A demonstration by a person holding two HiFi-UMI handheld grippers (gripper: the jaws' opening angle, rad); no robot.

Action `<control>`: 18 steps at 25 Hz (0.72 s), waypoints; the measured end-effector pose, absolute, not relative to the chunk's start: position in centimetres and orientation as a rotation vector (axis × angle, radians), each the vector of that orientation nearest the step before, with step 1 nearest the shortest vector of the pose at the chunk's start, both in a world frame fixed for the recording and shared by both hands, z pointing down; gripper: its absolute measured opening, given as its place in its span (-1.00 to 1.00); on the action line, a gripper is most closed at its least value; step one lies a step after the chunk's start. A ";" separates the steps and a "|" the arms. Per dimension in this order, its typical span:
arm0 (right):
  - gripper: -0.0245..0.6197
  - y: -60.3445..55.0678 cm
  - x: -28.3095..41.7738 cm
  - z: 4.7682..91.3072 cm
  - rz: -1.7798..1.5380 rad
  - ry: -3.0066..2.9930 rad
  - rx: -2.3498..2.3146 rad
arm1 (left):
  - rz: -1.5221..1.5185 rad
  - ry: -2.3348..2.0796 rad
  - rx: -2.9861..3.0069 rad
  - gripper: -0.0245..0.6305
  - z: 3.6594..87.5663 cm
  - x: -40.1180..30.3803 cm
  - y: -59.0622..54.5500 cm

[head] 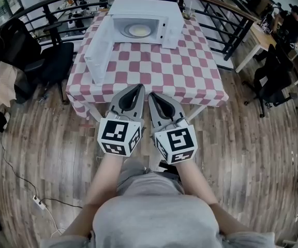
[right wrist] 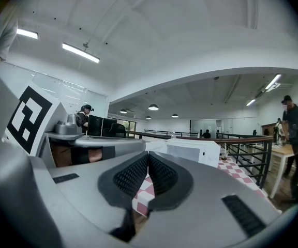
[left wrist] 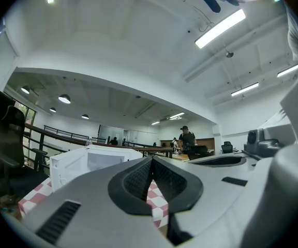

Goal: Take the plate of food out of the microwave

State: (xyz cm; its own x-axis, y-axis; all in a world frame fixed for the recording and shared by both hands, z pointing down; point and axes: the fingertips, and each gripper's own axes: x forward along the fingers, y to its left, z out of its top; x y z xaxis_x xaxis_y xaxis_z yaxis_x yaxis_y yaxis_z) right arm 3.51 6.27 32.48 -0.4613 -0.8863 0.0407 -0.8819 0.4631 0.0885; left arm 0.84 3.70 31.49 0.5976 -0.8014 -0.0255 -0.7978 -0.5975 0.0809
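Observation:
A white microwave (head: 147, 20) stands at the far end of a red-and-white checkered table (head: 190, 76), its door (head: 98, 50) swung open to the left. Inside sits a plate of food (head: 139, 30). Both grippers hover side by side near the table's front edge, well short of the microwave. My left gripper (head: 139, 87) is shut with nothing between its jaws, and so is my right gripper (head: 151, 94). In the left gripper view the microwave (left wrist: 92, 161) shows beyond the closed left gripper (left wrist: 152, 161). The right gripper view shows the microwave (right wrist: 188, 150) past the closed right gripper (right wrist: 148, 156).
A black office chair (head: 50, 61) stands left of the table. A dark railing (head: 226, 30) runs behind and to the right. Desks with people (head: 288, 19) are at the far right. A cable and power strip (head: 38, 203) lie on the wooden floor at lower left.

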 end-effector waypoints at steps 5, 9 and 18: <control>-0.84 4.1 4.3 32.5 -0.065 -2.619 1.589 | -0.103 -1.390 2.741 -0.92 31.6 1.3 1.6; -0.84 2.5 4.5 33.2 -0.036 -2.616 1.594 | -0.085 -1.397 2.724 -0.92 32.3 1.3 -0.1; -0.84 -2.7 5.0 33.7 -0.009 -2.614 1.636 | -0.067 -1.380 2.738 -0.92 32.9 1.6 -5.3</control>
